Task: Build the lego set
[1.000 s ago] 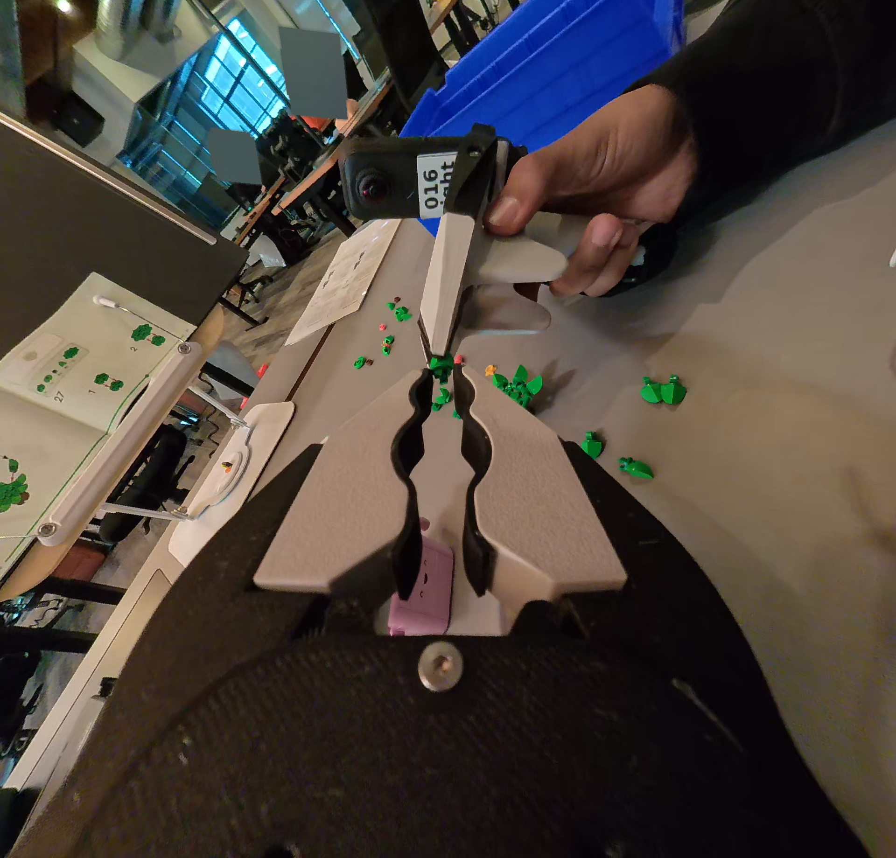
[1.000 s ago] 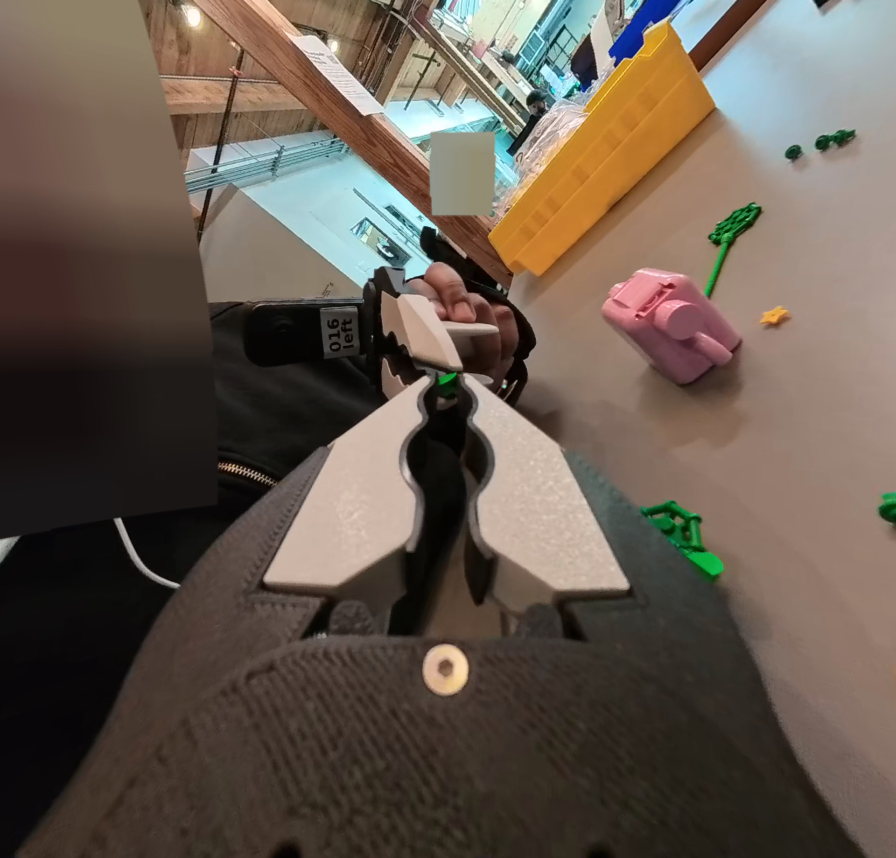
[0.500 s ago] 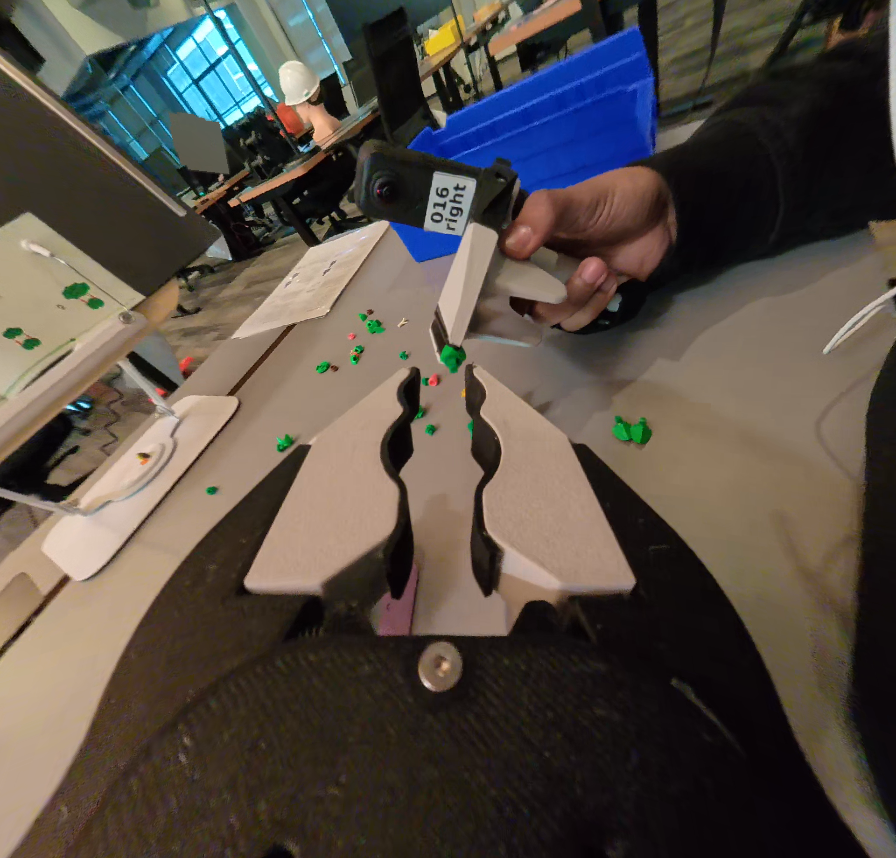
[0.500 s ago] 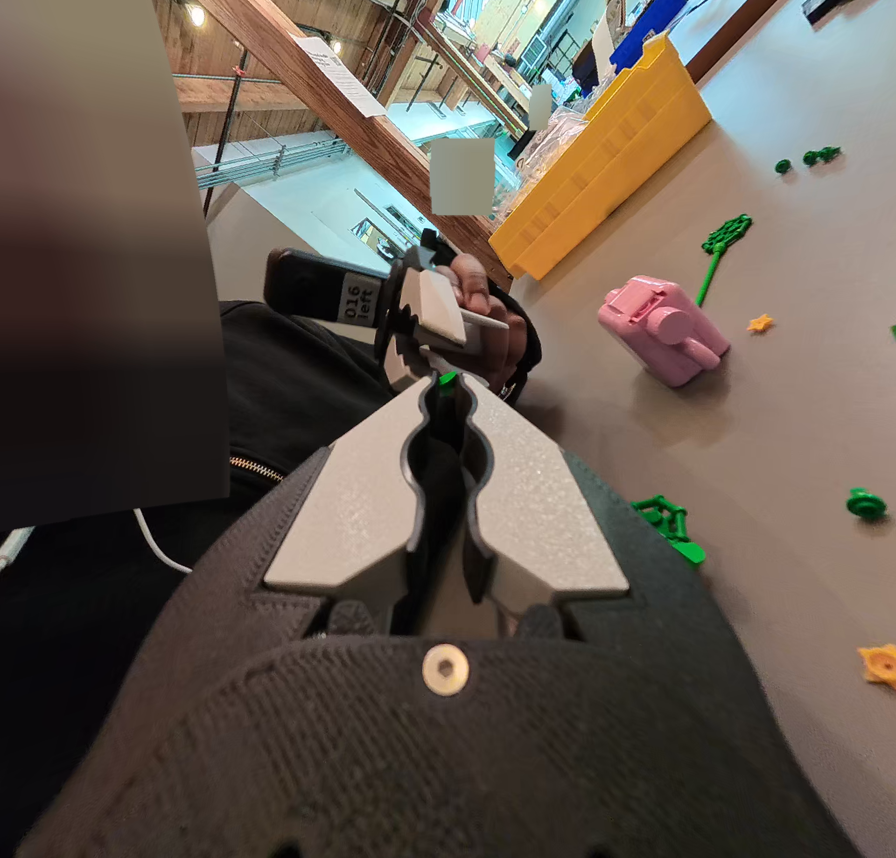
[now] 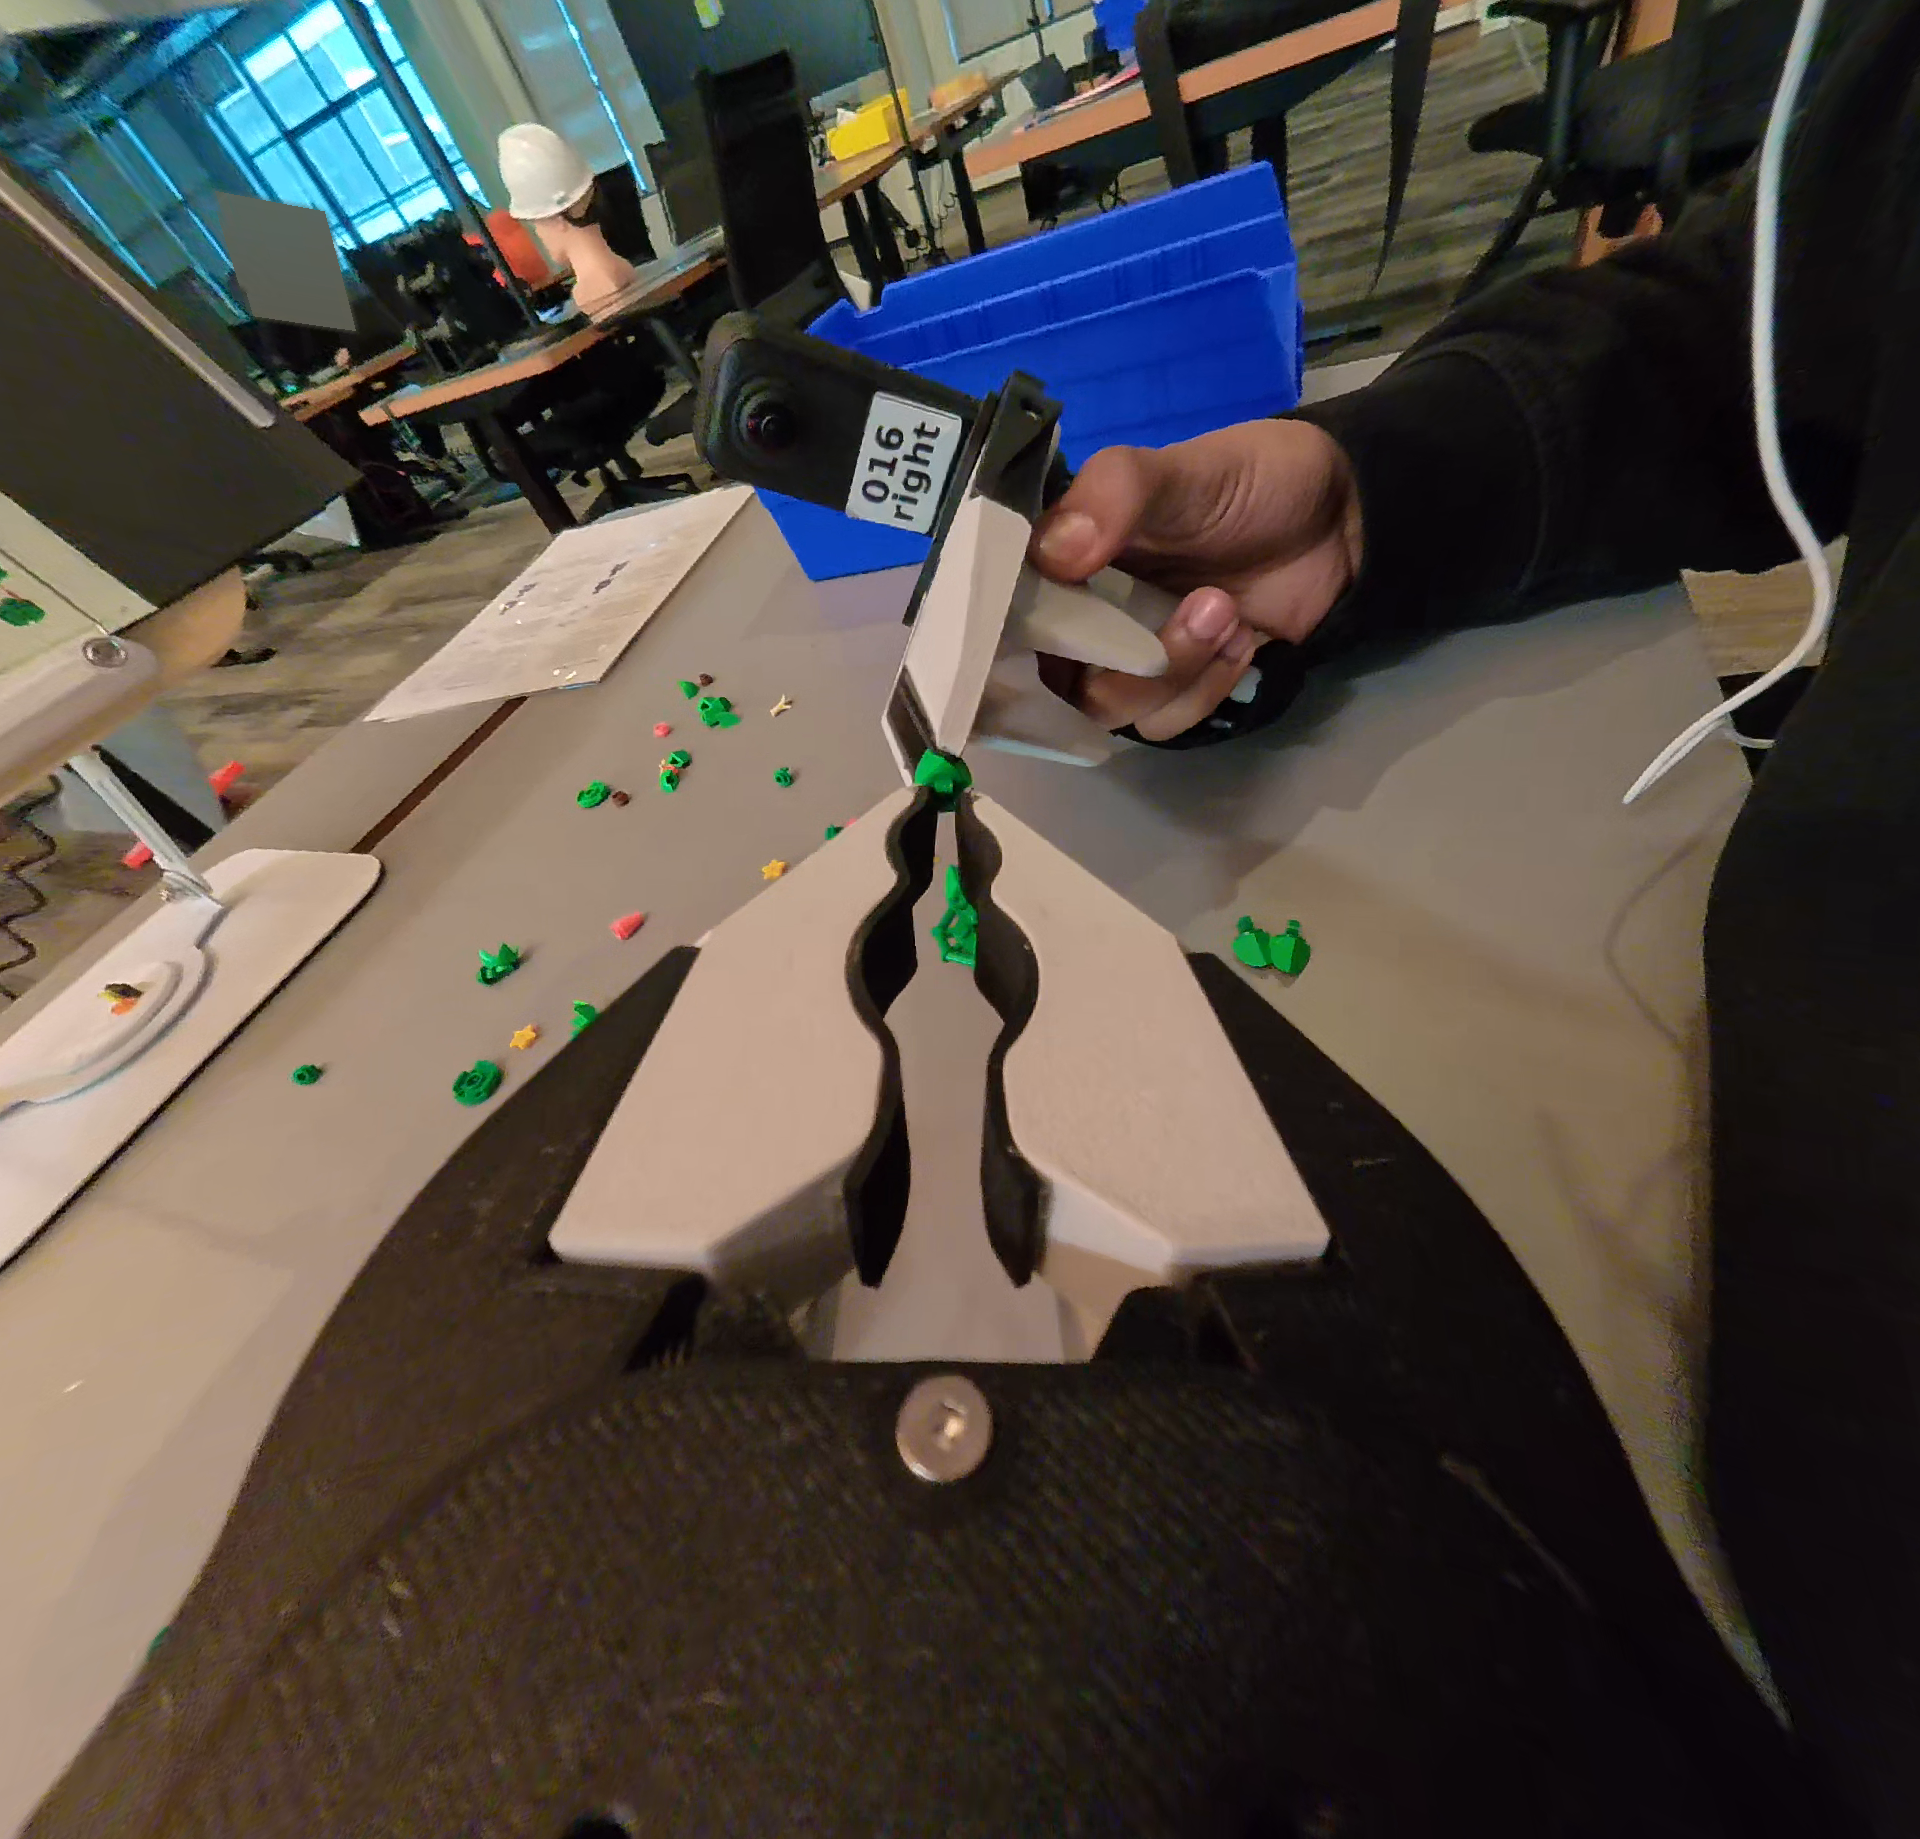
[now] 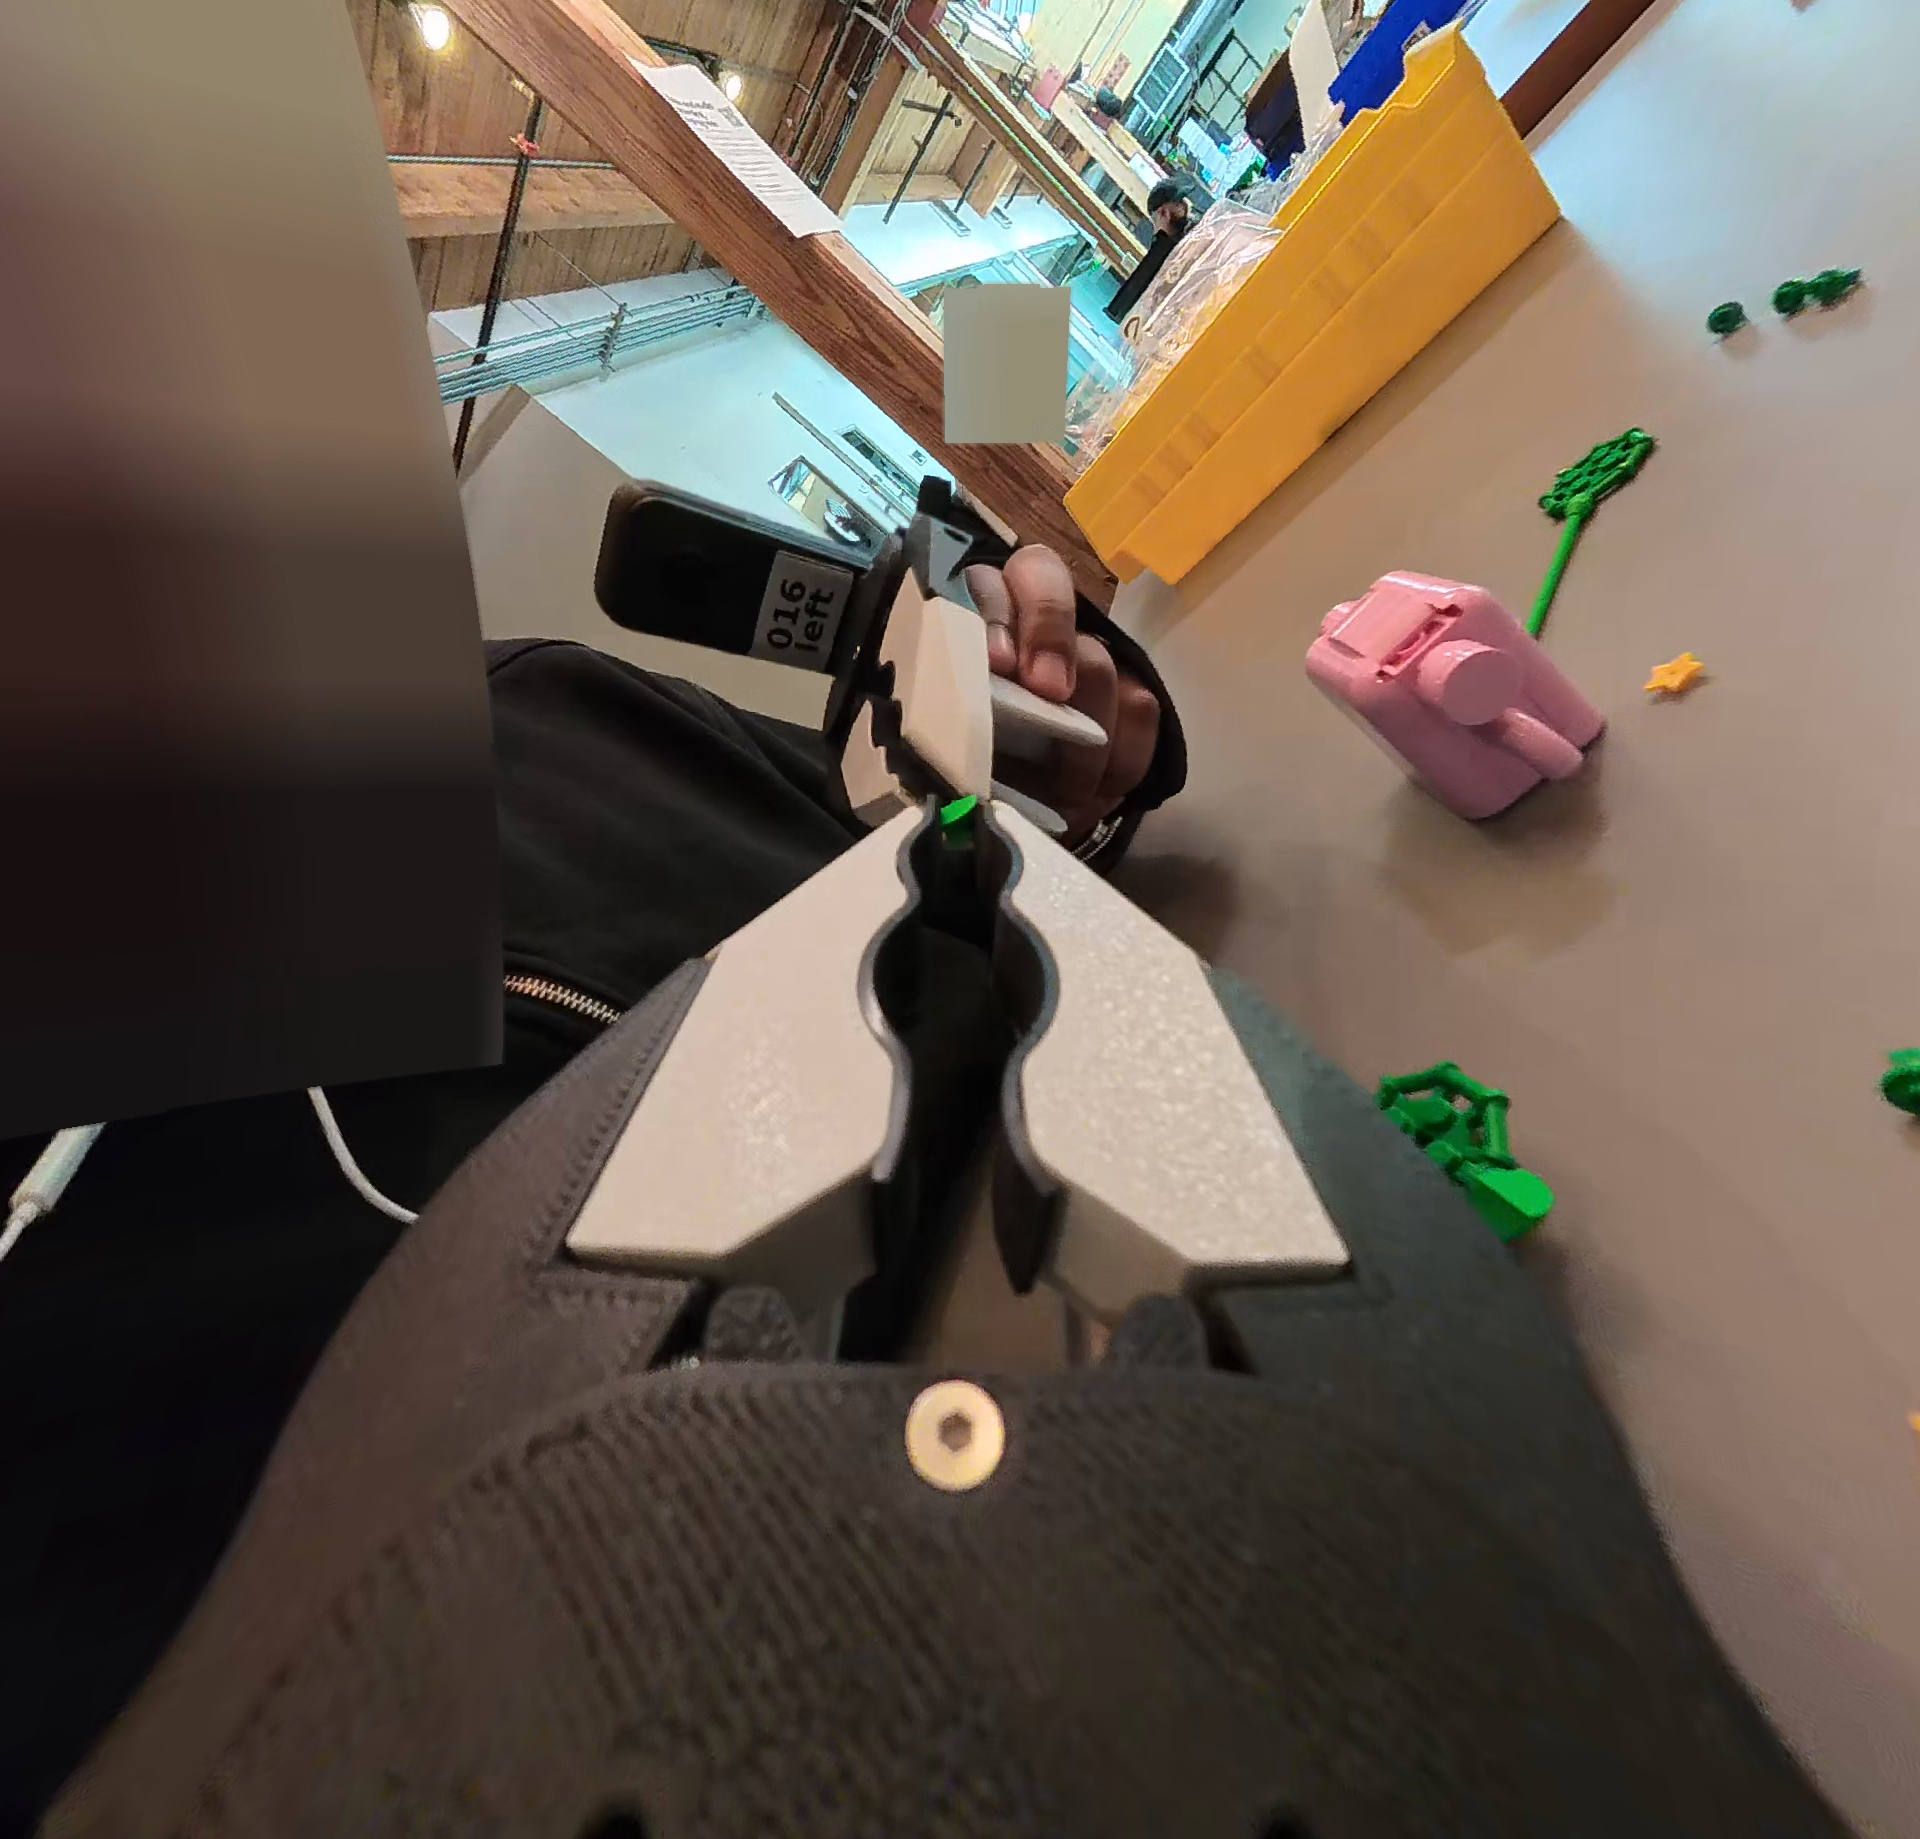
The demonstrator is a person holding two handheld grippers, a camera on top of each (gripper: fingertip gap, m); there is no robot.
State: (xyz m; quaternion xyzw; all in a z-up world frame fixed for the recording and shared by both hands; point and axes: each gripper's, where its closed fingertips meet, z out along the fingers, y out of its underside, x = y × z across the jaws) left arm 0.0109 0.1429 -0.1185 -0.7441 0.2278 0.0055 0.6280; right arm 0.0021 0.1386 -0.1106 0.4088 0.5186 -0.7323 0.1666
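Observation:
A small green lego piece (image 5: pixel 940 773) sits where the tips of both grippers meet, above the grey table (image 5: pixel 1455 906). My left gripper (image 5: pixel 942 802) has its jaws narrowed onto the piece from below. My right gripper (image 5: pixel 928 750) comes down from the upper right in a person's hand, shut on the same piece. In the right wrist view my right gripper (image 6: pixel 956 828) pinches the green piece (image 6: pixel 956 813), and my left gripper (image 6: pixel 961 787) touches it from beyond. How much of the piece each gripper holds is hidden.
Loose green, red and yellow lego bits (image 5: pixel 675 771) lie scattered on the table. A green leaf pair (image 5: pixel 1270 948), a paper sheet (image 5: pixel 561 610), a blue bin (image 5: pixel 1091 335) and a white stand base (image 5: pixel 156 979) are around. A pink watering can (image 6: pixel 1455 688), green lattice pieces (image 6: pixel 1455 1135) and a yellow bin (image 6: pixel 1320 335) show in the right wrist view. Less than 4 cm separates the two grippers' tips.
Half a second ago my left gripper was open and a little apart from the right one. Its jaws have now narrowed and its tips have moved up onto the green piece.

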